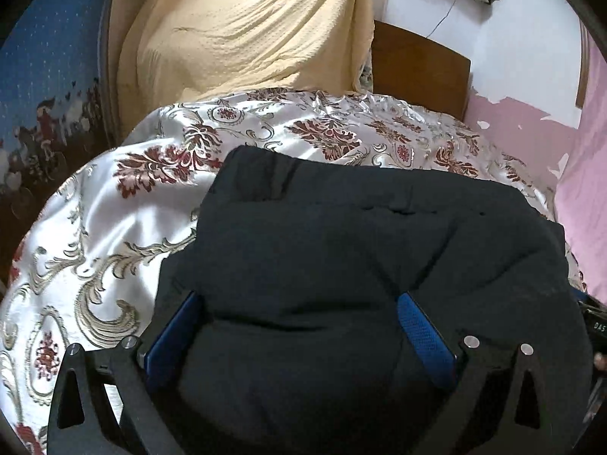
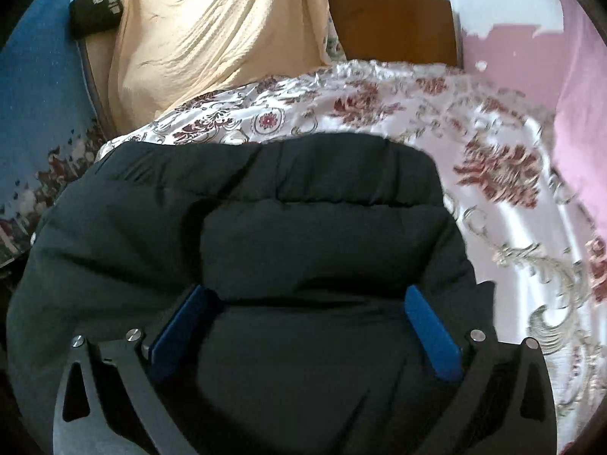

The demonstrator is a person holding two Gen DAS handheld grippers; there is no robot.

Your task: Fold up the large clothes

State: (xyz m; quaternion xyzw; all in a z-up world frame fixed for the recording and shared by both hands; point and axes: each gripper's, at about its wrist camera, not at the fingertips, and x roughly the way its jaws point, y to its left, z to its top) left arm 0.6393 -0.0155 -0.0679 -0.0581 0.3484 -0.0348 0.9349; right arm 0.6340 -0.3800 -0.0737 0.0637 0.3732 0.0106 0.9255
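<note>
A black puffy garment [image 1: 341, 235] lies folded in a thick bundle on a white satin bedspread [image 1: 114, 208] with a red and gold floral pattern. My left gripper [image 1: 299, 299] stands open over the garment's near part, and the padded cloth bulges up between its blue pads [image 1: 425, 337]. In the right wrist view the same garment [image 2: 265, 208] fills the centre. My right gripper [image 2: 307, 290] is open just as wide, its blue pads [image 2: 432, 337] on either side of a fold. The bedspread [image 2: 493, 227] shows to the right.
A yellow cloth [image 1: 246, 26] drapes over something behind the bed. A brown wooden headboard [image 1: 417, 64] stands at the back, a pink wall [image 1: 584, 189] on the right, and a blue patterned fabric [image 1: 45, 57] on the left. A black bag [image 2: 95, 11] sits at the far left.
</note>
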